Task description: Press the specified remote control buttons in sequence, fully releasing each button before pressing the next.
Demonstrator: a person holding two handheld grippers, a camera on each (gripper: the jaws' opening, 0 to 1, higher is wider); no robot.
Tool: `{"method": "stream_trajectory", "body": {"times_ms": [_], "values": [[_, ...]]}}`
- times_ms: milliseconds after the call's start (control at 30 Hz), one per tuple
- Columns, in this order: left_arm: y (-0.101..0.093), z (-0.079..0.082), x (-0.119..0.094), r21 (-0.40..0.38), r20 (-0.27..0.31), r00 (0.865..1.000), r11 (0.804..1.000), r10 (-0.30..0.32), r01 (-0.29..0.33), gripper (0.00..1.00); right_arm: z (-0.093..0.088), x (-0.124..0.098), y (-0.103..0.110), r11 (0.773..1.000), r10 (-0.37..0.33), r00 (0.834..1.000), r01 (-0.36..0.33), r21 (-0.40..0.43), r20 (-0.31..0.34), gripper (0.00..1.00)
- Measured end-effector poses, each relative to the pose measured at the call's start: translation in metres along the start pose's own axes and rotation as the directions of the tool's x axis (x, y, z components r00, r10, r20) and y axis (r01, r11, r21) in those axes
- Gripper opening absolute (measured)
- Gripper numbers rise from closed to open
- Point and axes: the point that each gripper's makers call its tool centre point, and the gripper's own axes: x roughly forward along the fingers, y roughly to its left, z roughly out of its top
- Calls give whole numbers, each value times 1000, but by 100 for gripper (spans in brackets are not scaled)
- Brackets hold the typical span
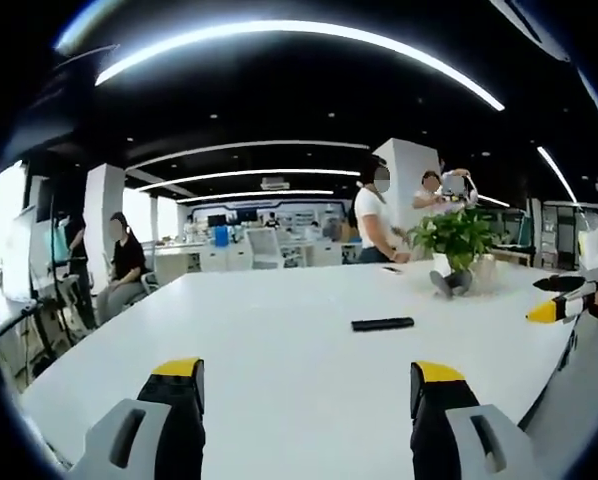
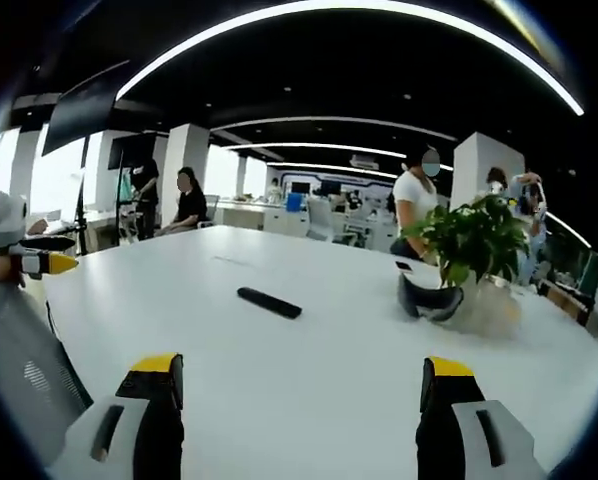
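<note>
— Where is the remote (image 1: 383, 324)?

— It is lying flat on the white counter (image 1: 279, 380), out in the middle, well apart from both grippers. A plant (image 1: 457, 238) stands further back, near it but not touching.

— How are the jaws set?

— The left gripper (image 1: 309, 385) has its jaws spread wide, with nothing held. The right gripper (image 2: 301, 382) is the same: jaws spread, nothing between them.

— Which way does the remote point?

— In the left gripper view its long side runs across, almost level. In the right gripper view (image 2: 269, 302) it runs at a slant, its nearer end down to the right. Which end is the front cannot be told, and the buttons are too small to be seen.

— How should the step be done well?

— The remote is probably still to be reached. One gripper should be brought close and slow, from above. One jaw tip should be put on one button only, pushed straight down, then lifted fully off. The remote should not be pushed along the counter or covered up.
</note>
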Motion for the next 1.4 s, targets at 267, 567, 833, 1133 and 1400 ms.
{"method": "stream_trajectory", "body": {"times_ms": [267,567,833,1133,1400], "values": [[-5,-1,1,19,-15,1000,1000,-7,7,86,-3,1,7,1000,20,999,-20,-5,-31,98],[-4,0,1,16,-12,1000,1000,-4,4,86,-5,1,8,1000,21,998,-22,-17,-54,96],[-5,1,1,14,-11,1000,1000,-5,5,85,-4,0,8,1000,23,998,-24,-19,-54,95],[-5,0,1,12,-13,1000,1000,-9,9,85,-5,1,8,999,24,998,-25,-22,-60,95],[-4,-1,1,10,-14,1000,1000,-9,9,85,-7,1,8,999,31,997,-33,-29,-72,94]]}}
